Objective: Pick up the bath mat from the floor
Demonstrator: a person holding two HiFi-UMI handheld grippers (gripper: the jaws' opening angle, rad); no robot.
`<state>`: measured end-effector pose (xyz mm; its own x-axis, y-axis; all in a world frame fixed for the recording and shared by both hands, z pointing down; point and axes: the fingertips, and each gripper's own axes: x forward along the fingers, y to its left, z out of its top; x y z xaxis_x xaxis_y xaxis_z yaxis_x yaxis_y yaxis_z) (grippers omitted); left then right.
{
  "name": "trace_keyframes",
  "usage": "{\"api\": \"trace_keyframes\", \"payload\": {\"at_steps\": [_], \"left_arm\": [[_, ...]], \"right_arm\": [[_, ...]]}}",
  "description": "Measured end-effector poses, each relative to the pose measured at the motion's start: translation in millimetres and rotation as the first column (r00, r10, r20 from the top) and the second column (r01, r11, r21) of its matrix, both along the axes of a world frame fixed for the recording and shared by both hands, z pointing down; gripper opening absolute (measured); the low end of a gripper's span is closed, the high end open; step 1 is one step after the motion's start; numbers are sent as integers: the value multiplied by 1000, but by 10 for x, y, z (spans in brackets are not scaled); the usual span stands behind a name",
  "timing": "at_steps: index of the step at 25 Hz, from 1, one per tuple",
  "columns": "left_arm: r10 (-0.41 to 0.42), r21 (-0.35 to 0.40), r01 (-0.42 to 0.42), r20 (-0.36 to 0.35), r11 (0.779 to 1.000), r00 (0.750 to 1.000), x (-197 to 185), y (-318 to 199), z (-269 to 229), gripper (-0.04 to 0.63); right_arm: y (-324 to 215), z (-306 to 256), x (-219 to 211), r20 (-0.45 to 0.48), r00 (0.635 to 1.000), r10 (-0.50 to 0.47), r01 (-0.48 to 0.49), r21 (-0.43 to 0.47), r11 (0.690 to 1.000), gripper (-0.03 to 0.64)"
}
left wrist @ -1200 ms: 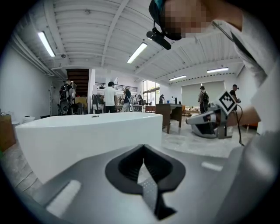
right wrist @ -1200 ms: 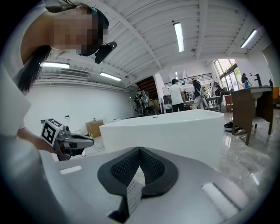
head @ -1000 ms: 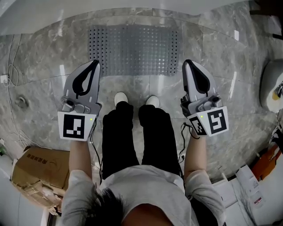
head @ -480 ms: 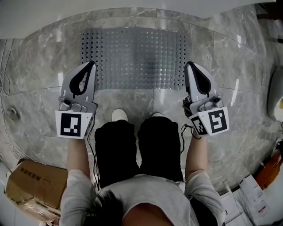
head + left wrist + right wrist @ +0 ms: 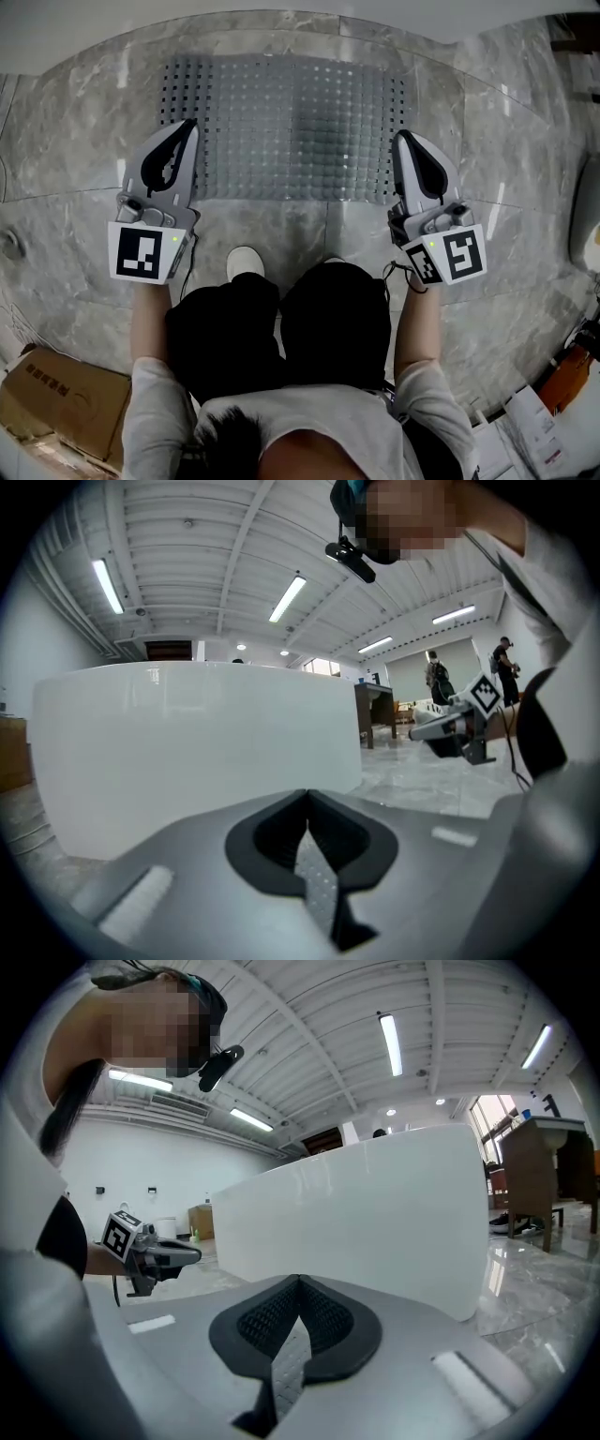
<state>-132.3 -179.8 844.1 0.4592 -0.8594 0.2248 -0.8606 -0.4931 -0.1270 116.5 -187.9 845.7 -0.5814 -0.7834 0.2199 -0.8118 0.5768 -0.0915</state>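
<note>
The grey marble floor [image 5: 75, 141] spread under a white ceiling with strip lights [image 5: 105, 585]. Both pairs of jaws were pressed together with nothing in them. The tips of the left gripper [image 5: 187, 125] and right gripper [image 5: 400, 139] sat over the side edges of the studded grey bath mat [image 5: 281, 122]. The mat lay flat between them. Beyond it stood a smooth white block [image 5: 187, 752].

You're in a big open hall staged as a bathroom: marble floor [image 5: 84, 159], white tub [image 5: 187, 752], strip lights [image 5: 291, 597] overhead, a desk [image 5: 539, 1162] behind.
</note>
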Motion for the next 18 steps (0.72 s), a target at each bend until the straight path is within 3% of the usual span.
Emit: {"api": "trace_keyframes", "payload": {"at_steps": [4, 10, 18], "left_arm": [[-5, -9, 5, 24, 1000, 1000, -105, 32, 161, 2], [-119, -43, 123, 75, 992, 990, -508, -1, 502, 2], [-247, -142, 270, 157, 952, 956, -1072, -83, 1175, 38]], "right_arm": [[11, 85, 71, 29, 999, 24, -24, 7, 1000, 2], [-2, 364, 262, 31, 998, 63, -62, -19, 998, 27], [-145, 1039, 722, 0, 982, 188, -187, -115, 976, 77]]}}
